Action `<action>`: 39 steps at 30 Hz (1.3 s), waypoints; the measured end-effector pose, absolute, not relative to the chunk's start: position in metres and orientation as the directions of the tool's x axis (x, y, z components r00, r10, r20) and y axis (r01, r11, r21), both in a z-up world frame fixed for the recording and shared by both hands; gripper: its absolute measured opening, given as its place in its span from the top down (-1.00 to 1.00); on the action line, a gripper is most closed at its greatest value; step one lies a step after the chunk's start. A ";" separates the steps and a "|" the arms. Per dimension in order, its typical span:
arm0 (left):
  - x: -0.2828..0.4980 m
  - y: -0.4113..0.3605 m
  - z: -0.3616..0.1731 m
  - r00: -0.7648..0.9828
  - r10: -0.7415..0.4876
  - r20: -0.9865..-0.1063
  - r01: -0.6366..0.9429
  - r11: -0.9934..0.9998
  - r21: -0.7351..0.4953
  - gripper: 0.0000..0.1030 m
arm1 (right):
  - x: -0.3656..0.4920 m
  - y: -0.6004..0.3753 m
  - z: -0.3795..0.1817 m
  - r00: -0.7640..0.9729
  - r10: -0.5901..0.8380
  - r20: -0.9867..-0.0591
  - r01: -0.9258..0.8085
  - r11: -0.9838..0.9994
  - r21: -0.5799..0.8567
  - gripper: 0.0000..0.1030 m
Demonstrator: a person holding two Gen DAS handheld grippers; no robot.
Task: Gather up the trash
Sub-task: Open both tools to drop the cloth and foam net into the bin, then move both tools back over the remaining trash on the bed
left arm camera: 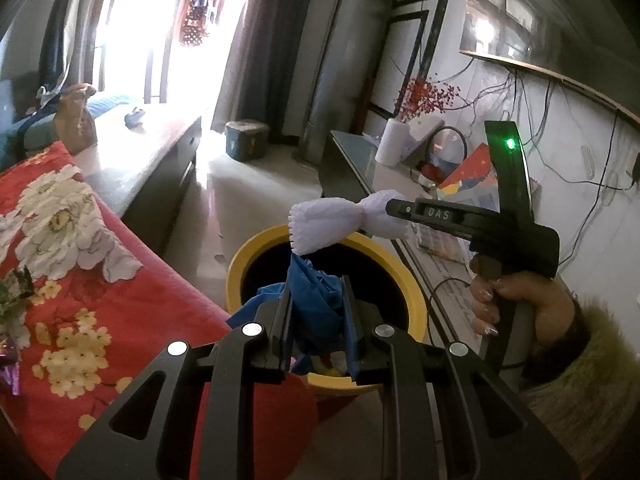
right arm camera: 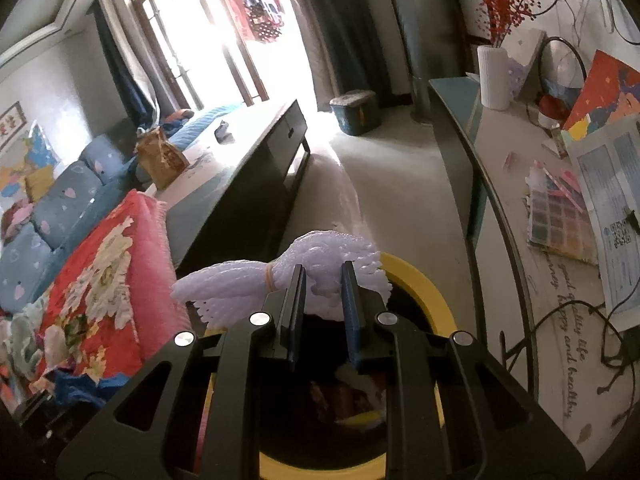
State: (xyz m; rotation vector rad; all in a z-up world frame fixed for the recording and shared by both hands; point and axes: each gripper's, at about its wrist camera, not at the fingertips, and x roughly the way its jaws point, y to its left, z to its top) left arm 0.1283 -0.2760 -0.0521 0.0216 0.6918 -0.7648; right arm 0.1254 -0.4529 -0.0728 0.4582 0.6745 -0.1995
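A yellow-rimmed bin (left arm camera: 404, 276) stands on the floor between the sofa and a long table; it also shows in the right wrist view (right arm camera: 420, 280). My left gripper (left arm camera: 318, 292) is shut on a crumpled blue bag (left arm camera: 320, 312) and holds it over the bin's mouth. My right gripper (right arm camera: 322, 284) is shut on a white foam net (right arm camera: 328, 260) tied with a rubber band, also above the bin. In the left wrist view the right gripper (left arm camera: 390, 208) reaches in from the right with the white net (left arm camera: 324, 220).
A red floral blanket (left arm camera: 80, 280) covers the sofa at the left, with scraps on it. A dark coffee table (right arm camera: 256, 152) stands beyond. A long side table (right arm camera: 520, 200) at the right holds a white vase (right arm camera: 494, 76), papers and cables. Trash lies inside the bin.
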 end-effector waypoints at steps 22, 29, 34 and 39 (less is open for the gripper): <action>0.163 -0.332 -0.091 0.426 -0.654 -0.626 0.674 0.690 -0.262 -0.15 | 0.127 -0.469 -0.092 0.741 0.011 -0.671 0.357 0.840 0.408 0.40; 0.165 -0.319 -0.084 0.469 -0.644 -0.605 0.641 0.719 -0.268 -0.72 | 0.123 -0.466 -0.084 0.759 0.010 -0.651 0.344 0.842 0.415 0.22; 0.162 -0.299 -0.073 0.519 -0.623 -0.586 0.605 0.752 -0.263 -0.78 | 0.123 -0.458 -0.078 0.770 0.025 -0.638 0.318 0.851 0.418 0.11; 0.161 -0.276 -0.061 0.577 -0.584 -0.571 0.560 0.792 -0.244 -0.78 | 0.123 -0.448 -0.070 0.779 0.044 -0.625 0.285 0.864 0.415 0.05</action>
